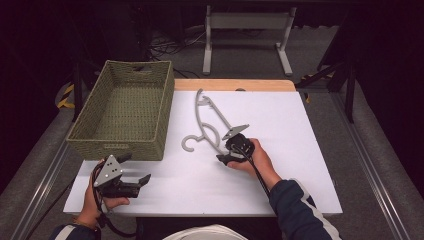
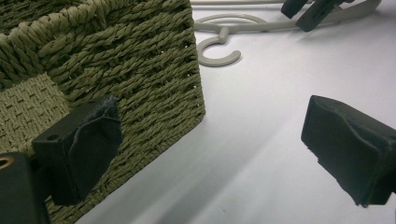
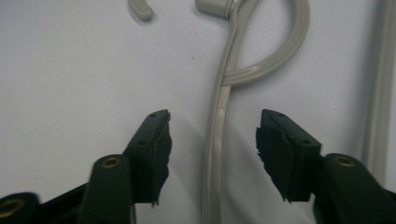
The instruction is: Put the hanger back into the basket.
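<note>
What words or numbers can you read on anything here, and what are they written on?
None can be read.
The green woven basket has a small tag on its near wall, but it is too small and blurred to read.
The grey hanger, the white table top, the left gripper and the right gripper show no writing.

One woven basket [image 1: 122,112], one grey hanger [image 1: 207,122], two grippers
</note>
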### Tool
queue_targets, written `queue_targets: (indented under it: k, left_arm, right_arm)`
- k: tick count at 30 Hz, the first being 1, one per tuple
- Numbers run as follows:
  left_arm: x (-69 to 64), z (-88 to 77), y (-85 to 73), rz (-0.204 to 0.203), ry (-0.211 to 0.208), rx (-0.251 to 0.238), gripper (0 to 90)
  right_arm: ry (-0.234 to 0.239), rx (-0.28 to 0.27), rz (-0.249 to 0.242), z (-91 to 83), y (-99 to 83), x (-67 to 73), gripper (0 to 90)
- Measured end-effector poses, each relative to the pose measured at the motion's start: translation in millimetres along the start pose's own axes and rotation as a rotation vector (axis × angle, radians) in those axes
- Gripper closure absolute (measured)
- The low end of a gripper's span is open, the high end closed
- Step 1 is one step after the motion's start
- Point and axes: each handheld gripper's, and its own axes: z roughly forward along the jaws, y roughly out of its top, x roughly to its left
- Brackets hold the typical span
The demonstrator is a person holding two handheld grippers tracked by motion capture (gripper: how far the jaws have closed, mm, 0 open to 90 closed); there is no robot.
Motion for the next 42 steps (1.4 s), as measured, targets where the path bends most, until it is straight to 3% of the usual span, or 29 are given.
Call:
queue_targets:
  k: [1,2,7,12,18,19,23,26,29,32,36,42]
  left_arm:
    - [-0.1,-0.3,-0.1,0.001,-0.002,-0.001,5.8]
    - [-0.2,-0.6,-0.4,0.0,-0.003,0.001,5.8]
    - [-0.8,0.4,-0.3,-0.002,-0.008,0.007,5.9]
    - [-0.6,1.5,-0.2,-0.001,-0.009,0.011,6.1]
    - [-0.5,2.0,-0.8,-0.006,-0.014,0.019,6.2]
    - [-1.2,2.0,-0.5,-0.004,-0.019,0.017,6.3]
    - [-2.3,2.9,0.0,-0.005,-0.024,0.02,6.7]
    - [-2.6,4.4,0.3,-0.001,-0.028,0.025,6.8]
    - [-3.6,6.2,0.9,0.001,-0.033,0.027,7.1]
    - [-5.7,7.4,1.7,0.012,-0.036,0.03,7.5]
    - [-8.6,9.4,3.2,0.02,-0.05,0.029,7.9]
    - [-12.0,12.8,5.5,0.019,-0.069,0.027,8.6]
  right_arm:
    - [0.012,0.006,0.015,-0.6,0.2,-2.3,50.2]
    - [0.017,0.044,0.002,-4.0,-0.3,-2.5,51.8]
    - [0.06,0.113,-0.011,-10.2,-4.9,-4.0,59.8]
    - [0.077,0.149,-0.024,-14.8,-9.1,-7.9,68.3]
    - [0.05,0.192,-0.091,-19.0,-12.3,-4.9,76.0]
    - [0.051,0.205,-0.121,-18.3,-10.8,-1.4,81.4]
    - [0.04,0.2,-0.123,-18.3,-11.1,0.5,82.3]
    - [0.08,0.157,-0.1,-19.4,-16.1,-4.9,83.6]
    - [0.139,0.109,-0.039,-19.9,-20.9,-15.0,83.6]
    - [0.153,0.059,0.0,-19.9,-21.6,-18.6,83.6]
    - [0.213,-0.072,0.101,-25.6,-23.6,-24.7,83.7]
    - [0.238,-0.22,0.158,-37.9,-26.3,-31.6,83.7]
